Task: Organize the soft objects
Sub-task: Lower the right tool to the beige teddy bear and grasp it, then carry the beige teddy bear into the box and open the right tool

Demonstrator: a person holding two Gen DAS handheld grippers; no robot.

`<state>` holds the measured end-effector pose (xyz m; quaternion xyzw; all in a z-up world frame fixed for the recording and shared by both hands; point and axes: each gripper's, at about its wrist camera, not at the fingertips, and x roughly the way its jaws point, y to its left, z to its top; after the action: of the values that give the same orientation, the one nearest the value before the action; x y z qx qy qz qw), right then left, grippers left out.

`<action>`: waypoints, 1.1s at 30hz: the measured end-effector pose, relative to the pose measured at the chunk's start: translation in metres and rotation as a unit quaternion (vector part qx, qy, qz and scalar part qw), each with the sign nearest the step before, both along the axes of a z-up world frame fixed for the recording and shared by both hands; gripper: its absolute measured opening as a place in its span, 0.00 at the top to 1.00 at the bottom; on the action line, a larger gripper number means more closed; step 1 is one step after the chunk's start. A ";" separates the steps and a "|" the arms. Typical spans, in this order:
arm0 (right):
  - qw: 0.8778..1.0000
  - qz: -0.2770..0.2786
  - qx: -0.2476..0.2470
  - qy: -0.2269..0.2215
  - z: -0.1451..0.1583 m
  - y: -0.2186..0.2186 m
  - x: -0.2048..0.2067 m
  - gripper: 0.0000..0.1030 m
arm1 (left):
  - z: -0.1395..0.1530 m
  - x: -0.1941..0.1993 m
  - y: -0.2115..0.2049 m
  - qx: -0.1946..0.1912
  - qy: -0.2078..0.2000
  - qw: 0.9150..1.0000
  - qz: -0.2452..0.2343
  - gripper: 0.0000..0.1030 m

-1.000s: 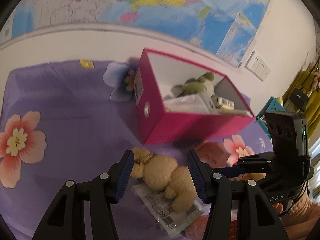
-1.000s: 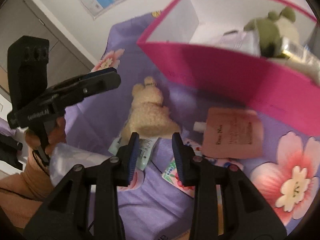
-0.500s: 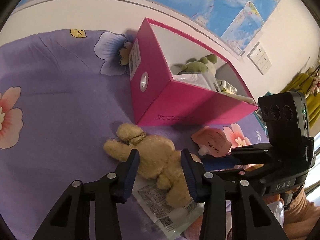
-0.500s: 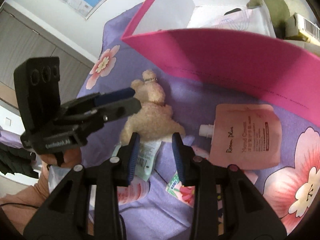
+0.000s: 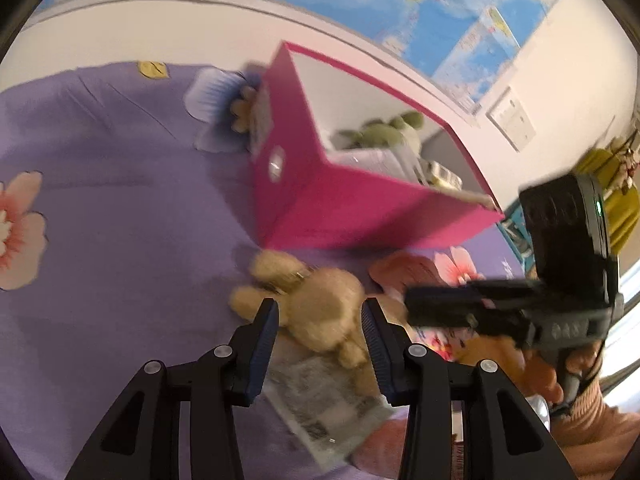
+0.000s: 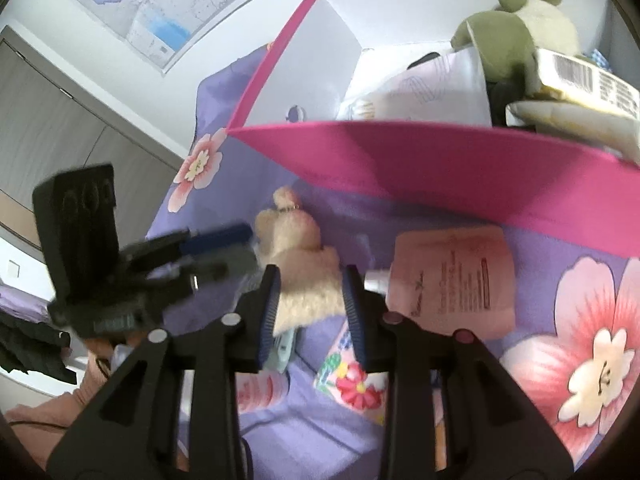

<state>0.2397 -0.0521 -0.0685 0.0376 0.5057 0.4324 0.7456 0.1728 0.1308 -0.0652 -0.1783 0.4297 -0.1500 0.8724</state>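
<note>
green plush [image 6: 516,20] and packets already in box [image 5: 360,216]; left gripper [image 5: 320,320] clenched on bear [image 5: 324,312], right gripper [image 6: 310,296] grip unclear, pouch [image 6: 452,276] left.

Purple floral bedsheet [image 5: 120,216] | on it: pink box [image 5: 360,216], tan plush bear [image 5: 316,312], pink pouch [image 6: 452,276], flat packets [image 5: 328,412]

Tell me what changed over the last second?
The left gripper narrowed its fingers around the tan plush toy, which now sits between them. The right gripper came closer to the toy's other end. The pink box and pink pouch stayed put.
</note>
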 end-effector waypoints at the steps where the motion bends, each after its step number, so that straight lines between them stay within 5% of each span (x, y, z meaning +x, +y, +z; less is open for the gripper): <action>1: 1.000 0.001 0.003 0.010 -0.001 0.000 -0.002 0.65 | 0.001 0.001 0.003 0.001 -0.002 1.000 0.001 0.58; 9: 0.999 0.005 -0.015 0.046 -0.015 0.010 -0.006 0.61 | -0.010 0.018 -0.003 0.028 0.012 0.999 -0.018 0.58; 19: 0.999 -0.029 -0.027 0.035 -0.019 0.031 0.005 0.51 | -0.018 0.020 0.006 -0.011 0.026 0.999 -0.023 0.58; 21: 0.999 -0.027 -0.038 0.028 -0.022 0.036 0.006 0.56 | -0.019 0.020 0.008 -0.019 0.029 0.999 -0.023 0.58; 22: 0.999 -0.030 -0.038 0.022 -0.021 0.036 0.007 0.68 | -0.020 0.020 0.008 -0.021 0.032 0.999 -0.023 0.58; 33: 0.997 -0.025 -0.014 -0.065 0.005 0.018 -0.005 0.74 | 0.000 0.011 0.003 -0.021 0.007 0.999 -0.036 0.49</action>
<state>0.2343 -0.0340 -0.0636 0.0116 0.4613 0.4075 0.7880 0.1834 0.1340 -0.0655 -0.1822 0.4390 -0.1893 0.8592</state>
